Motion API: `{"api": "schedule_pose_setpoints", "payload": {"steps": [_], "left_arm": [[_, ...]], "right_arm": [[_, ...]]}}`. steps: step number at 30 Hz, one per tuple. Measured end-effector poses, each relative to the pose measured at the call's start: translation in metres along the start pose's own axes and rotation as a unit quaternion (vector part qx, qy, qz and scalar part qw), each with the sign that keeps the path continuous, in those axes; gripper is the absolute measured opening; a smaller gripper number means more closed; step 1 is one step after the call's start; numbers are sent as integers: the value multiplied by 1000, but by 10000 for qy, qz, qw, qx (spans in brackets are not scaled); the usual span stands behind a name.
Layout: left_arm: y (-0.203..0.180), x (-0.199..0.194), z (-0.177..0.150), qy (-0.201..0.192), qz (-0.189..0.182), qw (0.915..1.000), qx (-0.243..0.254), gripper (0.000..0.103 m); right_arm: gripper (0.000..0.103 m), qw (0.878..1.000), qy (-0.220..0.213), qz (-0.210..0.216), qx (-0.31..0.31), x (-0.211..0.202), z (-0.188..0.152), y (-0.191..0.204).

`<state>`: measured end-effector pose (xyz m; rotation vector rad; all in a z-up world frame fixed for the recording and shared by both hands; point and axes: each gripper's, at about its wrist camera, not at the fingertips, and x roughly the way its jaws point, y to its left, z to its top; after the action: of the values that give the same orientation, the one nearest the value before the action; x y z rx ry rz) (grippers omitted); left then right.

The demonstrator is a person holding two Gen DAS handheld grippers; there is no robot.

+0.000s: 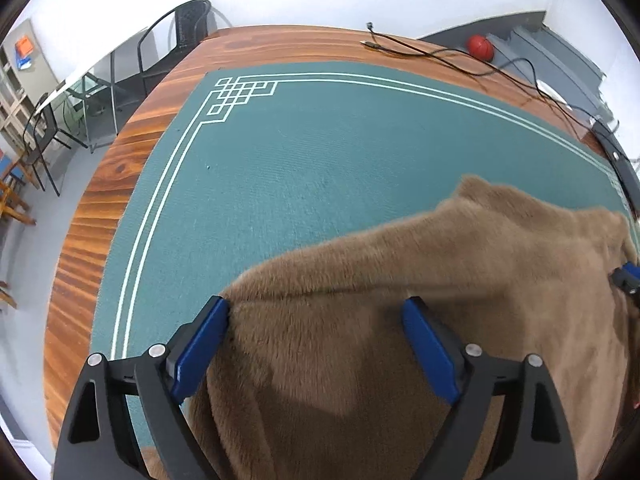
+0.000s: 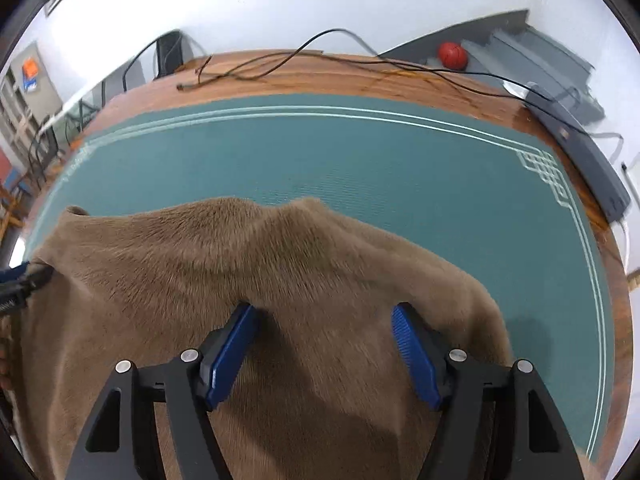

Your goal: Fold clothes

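A brown furry garment (image 1: 420, 300) lies bunched on the green mat (image 1: 300, 168) at the near side of the table. My left gripper (image 1: 316, 308) is open, its blue fingers spread over the garment's left part. My right gripper (image 2: 324, 312) is open too, its fingers spread over the garment (image 2: 260, 272) near its right part. The right gripper's tip shows at the right edge of the left wrist view (image 1: 626, 280). The left gripper's tip shows at the left edge of the right wrist view (image 2: 20, 280). The garment's near portion is hidden under the grippers.
The mat (image 2: 400, 168) lies on a wooden table (image 1: 100, 208). Black cables (image 1: 440, 56) run along the far edge. A dark flat device (image 2: 580, 148) lies at the far right. Chairs (image 1: 180, 40) stand at the far left. A red ball (image 1: 480, 46) sits on grey stairs.
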<state>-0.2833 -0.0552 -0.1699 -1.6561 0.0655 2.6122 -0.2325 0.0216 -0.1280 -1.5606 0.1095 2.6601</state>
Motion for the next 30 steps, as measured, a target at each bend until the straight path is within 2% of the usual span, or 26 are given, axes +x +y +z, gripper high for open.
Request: {"api": "schedule_pose_setpoints", "payload": {"steps": [5,8,14,20,25,30], "left_arm": [[-18,-35,-27,-38,-21,9996,275,91],[-34,-52,-46,30,-179,9988,460,91],[-64,-81,-90,276,-355,9966,694,91],[-81,-107,-134,395,-639,9962,443,91],[-104,-128,-162,401,-664,9957,499,91],[-126,-143,-187,476,-731,9948,529,91]], "right_arm": [[72,9984,-287,365,308,-62,-55,-25],[72,9973,-345,368,534,-100,-96,-46],[72,9982,-286,-408,323,-165,-194,-91],[72,9894,-90,-1390,419,-209,-287,-153],[72,9830,25,-1756,544,-230,-333,-201],[72,9856,-1,-1666,305,-230,-346,-227]]}}
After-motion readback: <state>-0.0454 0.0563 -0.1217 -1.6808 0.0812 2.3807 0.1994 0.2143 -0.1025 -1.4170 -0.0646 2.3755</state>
